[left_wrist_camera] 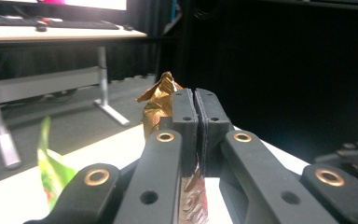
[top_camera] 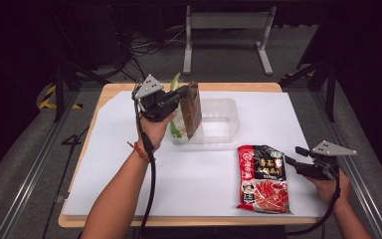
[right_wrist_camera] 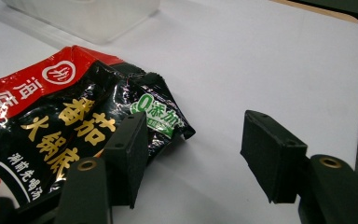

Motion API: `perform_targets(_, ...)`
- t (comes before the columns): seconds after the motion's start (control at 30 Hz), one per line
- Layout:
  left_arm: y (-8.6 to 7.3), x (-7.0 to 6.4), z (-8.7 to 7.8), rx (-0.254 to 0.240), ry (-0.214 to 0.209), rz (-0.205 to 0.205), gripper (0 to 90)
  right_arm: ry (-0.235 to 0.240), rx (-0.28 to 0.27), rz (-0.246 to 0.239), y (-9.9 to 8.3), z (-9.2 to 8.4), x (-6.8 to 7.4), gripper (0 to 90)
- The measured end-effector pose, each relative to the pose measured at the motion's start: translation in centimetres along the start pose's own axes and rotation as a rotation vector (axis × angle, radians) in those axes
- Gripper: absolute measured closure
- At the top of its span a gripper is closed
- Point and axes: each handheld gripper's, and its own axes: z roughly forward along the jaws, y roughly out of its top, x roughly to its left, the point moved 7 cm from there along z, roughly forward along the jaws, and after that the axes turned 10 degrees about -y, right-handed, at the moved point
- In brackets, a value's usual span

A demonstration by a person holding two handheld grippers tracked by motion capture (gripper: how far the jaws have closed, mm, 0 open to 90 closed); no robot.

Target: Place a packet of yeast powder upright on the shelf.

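Note:
My left gripper (top_camera: pixel 185 92) is shut on the top edge of a brown-and-gold foil packet (top_camera: pixel 193 108), which hangs upright over the left end of a clear plastic tub (top_camera: pixel 226 127). In the left gripper view the jaws of the left gripper (left_wrist_camera: pixel 196 100) meet on the crinkled gold foil packet (left_wrist_camera: pixel 157 103). A green packet (top_camera: pixel 175 82) stands in the tub behind the hand. A red-and-black soup-base packet (top_camera: pixel 263 178) lies flat at the front right. My right gripper (top_camera: pixel 293 155) rests just right of it, open, with bare table between its jaws. Up close, the right gripper (right_wrist_camera: pixel 196 140) sits beside the corner of the soup-base packet (right_wrist_camera: pixel 70 121).
White paper (top_camera: pixel 194 184) covers the wooden table (top_camera: pixel 238 86). A metal table frame (top_camera: pixel 226 22) stands on the floor beyond the far edge, with cables lying around it. The green packet (left_wrist_camera: pixel 51 168) shows at the left gripper view's lower left.

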Motion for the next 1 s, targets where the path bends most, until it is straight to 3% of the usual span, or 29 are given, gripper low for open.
perform_targets(0.23, -0.3, -0.1, 1.3, 0.021, -0.015, 0.000, 87.7, 0.001, 0.003, 0.001, -0.1, 0.0, -0.1, 41.4)
perform_targets(0.43, -0.8, 0.5, 2.4, 0.035, 0.028, 0.008, 87.7, 0.000, 0.006, -0.005, -0.1, 0.0, -0.1, 41.4)
perform_targets(0.53, -0.7, 0.9, 2.1, 0.027, 0.060, 0.010, 87.7, -0.001, 0.006, -0.002, -0.2, 0.0, -0.1, 41.4)
perform_targets(0.63, -0.7, 1.0, 1.8, 0.015, 0.053, -0.008, 87.6, -0.003, 0.007, 0.004, -0.3, 0.0, -0.3, 41.5)
perform_targets(0.77, -0.8, 0.2, 1.3, 0.031, 0.066, 0.035, 87.6, -0.001, 0.011, -0.001, -0.3, 0.1, -0.2, 41.4)
perform_targets(1.0, -0.9, -0.5, 0.9, 0.043, 0.092, 0.060, 87.7, 0.002, 0.018, -0.010, -0.3, 0.2, 0.0, 41.4)
